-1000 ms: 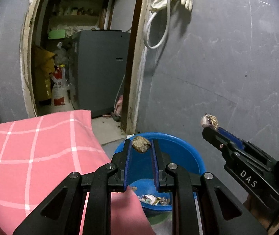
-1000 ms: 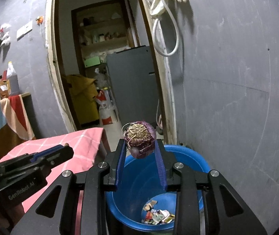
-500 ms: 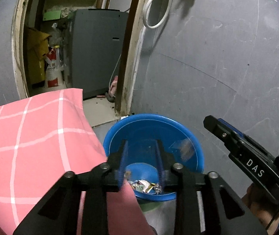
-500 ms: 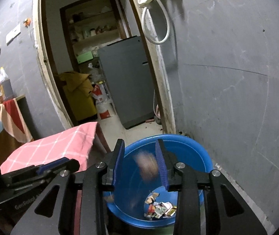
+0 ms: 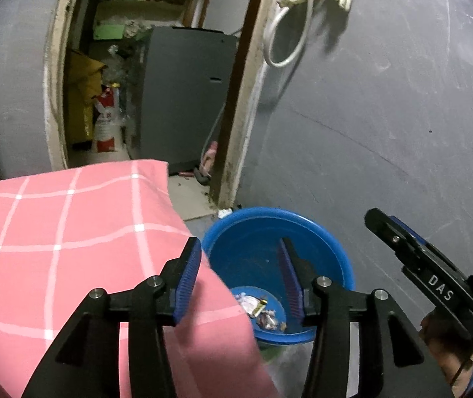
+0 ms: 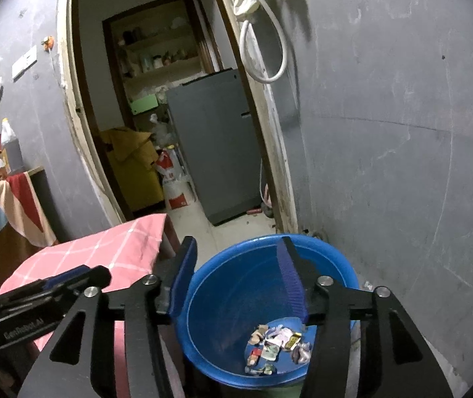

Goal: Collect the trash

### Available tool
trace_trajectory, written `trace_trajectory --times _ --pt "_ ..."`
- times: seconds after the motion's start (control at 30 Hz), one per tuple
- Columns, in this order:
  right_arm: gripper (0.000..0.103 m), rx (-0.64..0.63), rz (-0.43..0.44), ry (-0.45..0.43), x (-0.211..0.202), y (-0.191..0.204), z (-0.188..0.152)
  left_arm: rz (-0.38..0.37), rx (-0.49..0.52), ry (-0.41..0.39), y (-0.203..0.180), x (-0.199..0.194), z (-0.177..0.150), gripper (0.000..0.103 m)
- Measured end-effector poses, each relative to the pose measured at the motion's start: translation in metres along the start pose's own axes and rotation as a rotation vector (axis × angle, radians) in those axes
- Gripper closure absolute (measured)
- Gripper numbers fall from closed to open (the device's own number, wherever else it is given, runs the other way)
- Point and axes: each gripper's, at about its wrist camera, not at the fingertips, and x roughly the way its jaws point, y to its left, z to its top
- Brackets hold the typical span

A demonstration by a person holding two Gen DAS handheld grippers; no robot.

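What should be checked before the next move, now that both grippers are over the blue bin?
1. Left gripper empty, jaws opening: ok.
2. Right gripper empty, jaws opening: ok.
3. Scraps lie on the bin's bottom: ok.
4. Bin upright beside the pink cloth: ok.
5. More trash left to collect: cannot tell, none in view.
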Motion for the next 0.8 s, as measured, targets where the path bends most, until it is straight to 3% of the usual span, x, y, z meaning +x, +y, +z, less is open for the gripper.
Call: trace_trajectory --times 0.13,0.2,0.27,0.37,0.47,0.57,0.8 --pt "0.046 -0.010 0.005 -0.019 -0.004 0.004 0.003 0.021 -0.015 -0.042 0.006 -0.015 0.002 0.041" --pt "0.028 -0.014 0.006 -0.029 -0.007 0.006 0.003 0.034 -0.028 -0.063 0.010 -0.023 0.003 0.033" --pt "0.018 -0.009 0.011 -0.046 -0.010 0.008 0.003 0.046 -0.046 -0.084 0.015 -0.030 0.003 0.024" --pt "0.013 -0.004 0.021 -0.079 -0.018 0.010 0.005 0.067 -0.076 -0.128 0.022 -0.045 0.002 0.018" --pt "0.000 -0.006 0.037 -0.119 -0.027 0.015 0.004 0.089 -0.095 -0.192 0.028 -0.062 -0.001 0.007" --pt "0.000 -0.028 0.055 -0.166 -0.037 0.021 0.002 0.105 -0.103 -0.248 0.034 -0.081 -0.006 0.006" --pt "0.000 -0.096 0.081 -0.282 -0.068 0.040 -0.011 0.143 -0.085 -0.276 0.033 -0.108 -0.016 0.006"
